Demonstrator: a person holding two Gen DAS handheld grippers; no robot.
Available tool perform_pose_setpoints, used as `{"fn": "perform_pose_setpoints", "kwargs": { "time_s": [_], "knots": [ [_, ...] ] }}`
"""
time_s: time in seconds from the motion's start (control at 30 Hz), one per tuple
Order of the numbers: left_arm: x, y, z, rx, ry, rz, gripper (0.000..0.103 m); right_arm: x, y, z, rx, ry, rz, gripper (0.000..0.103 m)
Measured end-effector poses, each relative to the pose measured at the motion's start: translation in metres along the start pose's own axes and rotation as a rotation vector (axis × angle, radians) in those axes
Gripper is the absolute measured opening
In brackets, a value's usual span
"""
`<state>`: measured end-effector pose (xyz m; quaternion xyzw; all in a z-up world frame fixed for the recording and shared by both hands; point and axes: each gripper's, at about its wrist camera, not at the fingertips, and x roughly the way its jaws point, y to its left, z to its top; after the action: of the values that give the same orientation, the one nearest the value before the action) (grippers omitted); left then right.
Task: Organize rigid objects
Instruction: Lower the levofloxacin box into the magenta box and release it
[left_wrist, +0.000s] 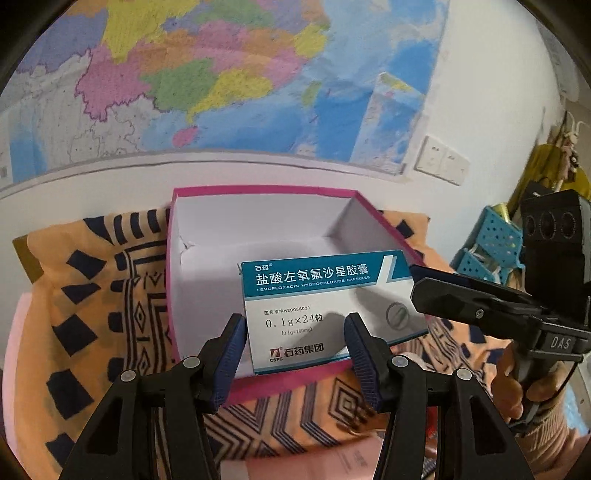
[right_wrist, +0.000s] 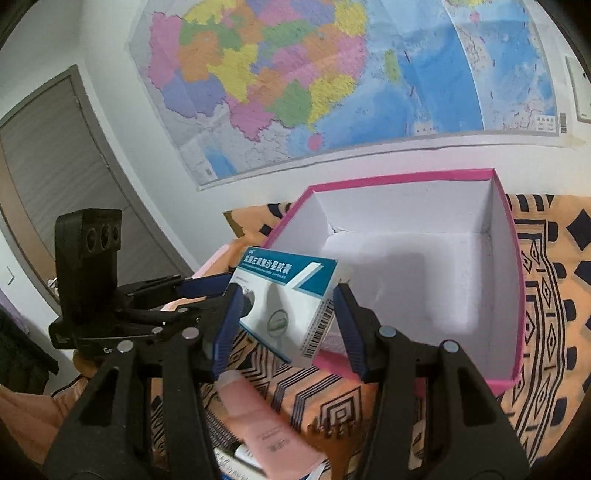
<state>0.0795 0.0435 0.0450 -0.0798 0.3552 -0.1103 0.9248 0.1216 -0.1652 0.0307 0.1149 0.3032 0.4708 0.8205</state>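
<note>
Medicine carton (left_wrist: 325, 310), a flat rectangular cardboard pack printed teal and white, was held over the near rim of a pink-edged, white-lined cardboard box (left_wrist: 258, 221). It was clamped at one end between the ribbed blue pads of the left hand-held gripper (left_wrist: 295, 343) and at the other by the right hand-held gripper (right_wrist: 286, 325), both half open.

Medicine carton (left_wrist: 325, 306): smooth printed cardboard, slightly glossy. Box (left_wrist: 207, 192): pink paper-covered card outside, matt white inside, torn at one inner corner. Cloth (left_wrist: 96, 295): soft woven fabric, orange with dark print. Gripper fingers (left_wrist: 229, 354): matt black plastic with ribbed blue pads and metal rivets. Tube (right_wrist: 266, 424): smooth pink plastic. Map (right_wrist: 332, 74): glossy paper.
</note>
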Motion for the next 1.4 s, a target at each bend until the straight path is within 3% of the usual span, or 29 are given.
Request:
{"fn": "perform_pose_setpoints", "kwargs": {
  "time_s": [0.47, 0.67, 0.83, 1.03, 1.27, 1.4],
  "knots": [
    [0.041, 0.025, 0.004, -0.065, 0.089, 0.055, 0.055, 0.052, -0.032, 0.003, 0.092, 0.103, -0.022, 0.054],
    [0.039, 0.026, 0.005, -0.070, 0.067, 0.082, 0.055, 0.062, -0.038, 0.002, 0.102, 0.123, -0.050, 0.054],
    [0.020, 0.017, 0.000, -0.028, 0.002, 0.098, 0.060, 0.043, -0.035, -0.001, 0.097, 0.081, -0.031, 0.054],
    [-0.013, 0.002, -0.019, 0.030, -0.065, 0.043, 0.068, -0.002, -0.017, -0.012, 0.057, 0.019, 0.016, 0.054],
    [-0.026, -0.016, -0.053, 0.054, -0.023, -0.014, 0.068, -0.043, 0.001, -0.039, 0.014, 0.002, 0.052, 0.055],
    [-0.027, -0.026, -0.075, 0.042, 0.009, -0.052, 0.068, -0.050, 0.006, -0.059, 0.002, 0.039, 0.052, 0.055]
  ]
}}
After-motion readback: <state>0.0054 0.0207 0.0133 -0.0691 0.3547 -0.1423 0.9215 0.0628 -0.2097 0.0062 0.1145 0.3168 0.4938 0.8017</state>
